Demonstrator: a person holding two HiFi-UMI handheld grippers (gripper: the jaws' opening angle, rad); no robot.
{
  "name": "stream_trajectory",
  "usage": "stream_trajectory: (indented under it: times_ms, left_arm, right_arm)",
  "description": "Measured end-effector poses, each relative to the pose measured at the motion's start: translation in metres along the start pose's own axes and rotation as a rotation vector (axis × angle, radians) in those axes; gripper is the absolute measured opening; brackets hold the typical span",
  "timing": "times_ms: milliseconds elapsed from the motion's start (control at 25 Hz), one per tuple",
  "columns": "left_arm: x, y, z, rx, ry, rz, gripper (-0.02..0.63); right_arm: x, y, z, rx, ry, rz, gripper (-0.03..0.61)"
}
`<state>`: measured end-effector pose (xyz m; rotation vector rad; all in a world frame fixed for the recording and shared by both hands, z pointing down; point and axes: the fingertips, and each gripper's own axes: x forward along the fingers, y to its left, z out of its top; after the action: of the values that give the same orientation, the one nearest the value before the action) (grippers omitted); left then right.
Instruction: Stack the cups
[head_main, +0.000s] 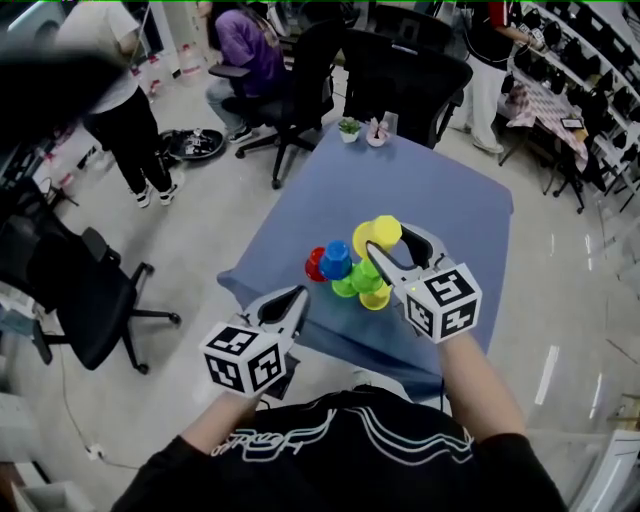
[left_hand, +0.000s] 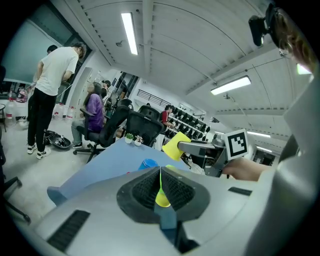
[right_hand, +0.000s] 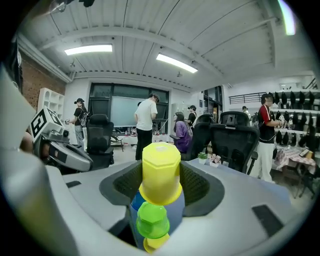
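My right gripper (head_main: 395, 242) has its jaws wide apart and clamped on a yellow cup (head_main: 385, 232), with a pad pressing on either side of it. In the right gripper view the cup is upside down, closed end up, and it fills the gap between the pads. It hangs clear of the table (head_main: 430, 190), over the far right part of the cluster of cups. Below it on the blue cloth I see a red cup (head_main: 316, 264) at the left and a blue cup (head_main: 336, 260) touching it. A green cup (head_main: 366, 276) is just right of the blue one, and a second yellow cup (head_main: 376, 299) is at the near edge of the group. From the right gripper view the green cup sits directly under the held one, and I cannot tell whether they touch. My left gripper (head_main: 297, 297) is on the near left side, off the table's edge and apart from the cups. Its jaws are pressed together with only a thin slit between them, and it holds nothing. Two small plant pots (head_main: 362, 130) stand at the table's far edge, well away from the cups.
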<state>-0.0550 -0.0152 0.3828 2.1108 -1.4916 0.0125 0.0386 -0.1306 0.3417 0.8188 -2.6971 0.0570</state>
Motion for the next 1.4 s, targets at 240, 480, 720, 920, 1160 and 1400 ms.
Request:
stream_trajectory:
  times_ms: [240,480,720,920,1160,1400]
  left_arm:
    - [-0.01,0.01,-0.01,-0.009,0.009,0.004,0.029]
    - [-0.018,0.023,-0.019,-0.03,0.017,0.012,0.028]
    - [-0.019,0.03,-0.028,-0.054,0.034,0.02,0.029]
    - [-0.018,0.029,-0.029,-0.059,0.042,0.028,0.028]
    - [-0.024,0.015,-0.027,-0.049,0.026,0.033,0.029]
    - [-0.037,-0.019,-0.021,-0.026,-0.002,0.027,0.028]
  right_arm:
    - [0.008,0.018,-0.012,-0.014,0.038,0.021,0.25]
    - [0.019,0.028,-0.023,-0.014,0.081,0.03,0.25]
    - [0.028,0.031,-0.032,-0.015,0.11,0.036,0.25]
    - [0.032,0.031,-0.032,-0.013,0.108,0.051,0.25]
    - [0.011,0.031,-0.022,-0.004,0.044,0.046,0.282]
    - [-0.041,0.029,-0.006,0.053,-0.039,0.059,0.279]
